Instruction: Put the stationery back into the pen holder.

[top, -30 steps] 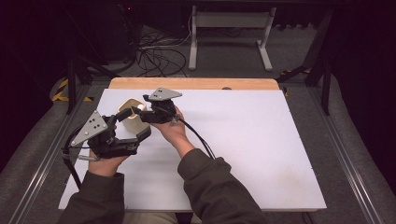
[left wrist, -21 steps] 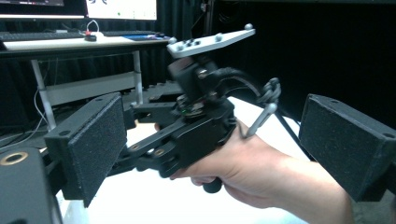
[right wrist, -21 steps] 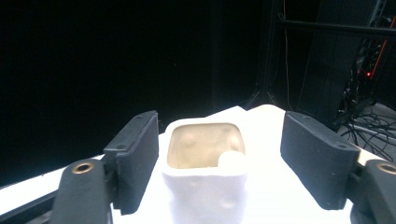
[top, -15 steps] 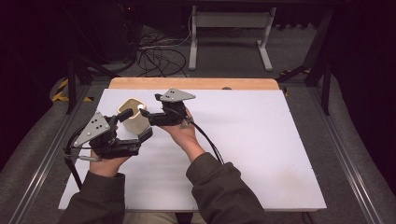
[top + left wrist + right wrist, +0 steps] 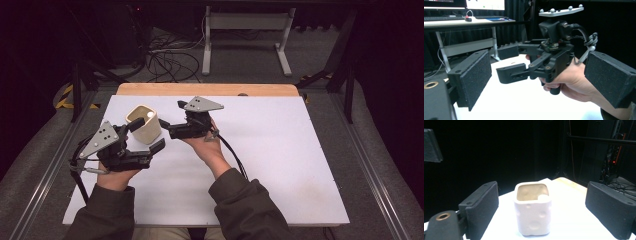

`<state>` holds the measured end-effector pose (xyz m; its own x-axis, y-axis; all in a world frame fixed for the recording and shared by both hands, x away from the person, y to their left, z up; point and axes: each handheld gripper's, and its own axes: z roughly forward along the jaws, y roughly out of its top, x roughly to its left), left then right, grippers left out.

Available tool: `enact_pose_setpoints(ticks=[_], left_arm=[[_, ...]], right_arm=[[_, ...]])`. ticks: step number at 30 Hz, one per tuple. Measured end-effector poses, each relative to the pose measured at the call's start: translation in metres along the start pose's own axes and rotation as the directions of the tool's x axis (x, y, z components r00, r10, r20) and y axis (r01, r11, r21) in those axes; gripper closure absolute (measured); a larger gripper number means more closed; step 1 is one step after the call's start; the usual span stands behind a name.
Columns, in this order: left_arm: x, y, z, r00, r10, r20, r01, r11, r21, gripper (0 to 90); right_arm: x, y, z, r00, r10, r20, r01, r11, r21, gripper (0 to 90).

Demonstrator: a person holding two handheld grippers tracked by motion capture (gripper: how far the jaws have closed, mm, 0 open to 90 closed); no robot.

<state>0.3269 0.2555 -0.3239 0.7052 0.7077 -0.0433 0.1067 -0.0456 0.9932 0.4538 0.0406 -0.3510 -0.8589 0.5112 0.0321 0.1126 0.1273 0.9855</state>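
A cream square cup with dimpled sides stands upright on the white table, at its far left. A small white ball lies inside the cup. My right gripper hovers just right of the cup and points at it. Its jaws have just been opening and stand wide, with nothing between the pads; the cup sits farther off. My left gripper is open just in front of the cup, near its left side. In the left gripper view the right gripper and its hand show beyond the open pads.
A wooden strip runs along the table's far edge. Beyond it stand a white desk frame and loose cables on the floor. Metal rails flank the table.
My right gripper drew back to the right from over the cup and its jaws widened. The left gripper kept still.
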Motion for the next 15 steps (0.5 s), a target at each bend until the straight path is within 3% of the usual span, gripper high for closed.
enact_pose_setpoints(ticks=[15], left_arm=[[0.0, 0.0, 0.0, 0.9999, 0.01, -0.002, -0.01, 0.9999, 0.009, 8.3]], right_arm=[[-0.006, 0.0, -0.026, 0.9997, 0.015, 0.019, -0.015, 1.0, -0.011, 6.9]])
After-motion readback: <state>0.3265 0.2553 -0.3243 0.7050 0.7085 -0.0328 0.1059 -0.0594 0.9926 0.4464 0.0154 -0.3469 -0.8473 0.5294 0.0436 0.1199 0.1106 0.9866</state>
